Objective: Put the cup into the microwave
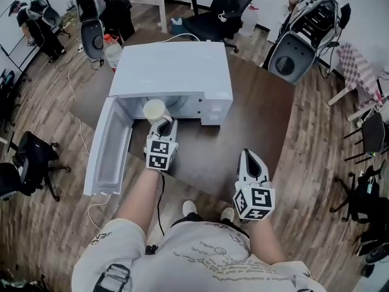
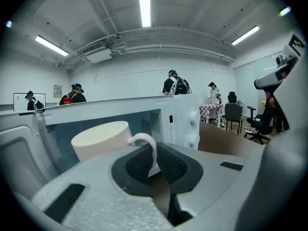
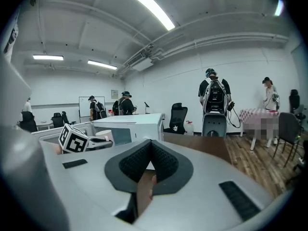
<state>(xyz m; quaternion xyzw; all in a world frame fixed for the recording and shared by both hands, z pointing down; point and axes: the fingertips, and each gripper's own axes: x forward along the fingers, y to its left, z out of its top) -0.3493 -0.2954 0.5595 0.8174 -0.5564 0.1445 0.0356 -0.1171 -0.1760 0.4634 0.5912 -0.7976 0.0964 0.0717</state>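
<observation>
- The left gripper (image 2: 155,150) is clenched on the handle of the cup (image 2: 103,138). In the left gripper view its dark ribbed pads (image 2: 175,163) pinch the thin white loop between them.
- The cup is cream, upright and open at the top. In the head view the cup (image 1: 154,109) sits at the mouth of the microwave (image 1: 173,69), just in front of the left gripper (image 1: 163,125). Whether its base touches the cavity floor cannot be told.
- The microwave is white and stands on a dark brown table (image 1: 261,102), with its door (image 1: 109,151) swung wide open to the left.
- In the left gripper view the microwave (image 2: 144,110) shows a grey cavity behind the cup. Two white knobs are on the control panel, with a small dark label (image 2: 170,119) above them, too small to read.
- The right gripper (image 3: 150,150) is shut with nothing in it, its pads meeting at the tips. In the head view the right gripper (image 1: 248,154) is held over the near edge of the table, well apart from the microwave.
- Each gripper carries a cube with black-and-white square markers (image 1: 160,152), which are patterns, not letters.
- The print on the person's light shirt (image 1: 206,254) is too blurred to read.
- Office chairs (image 1: 222,8) stand on the wood floor beyond the table.
</observation>
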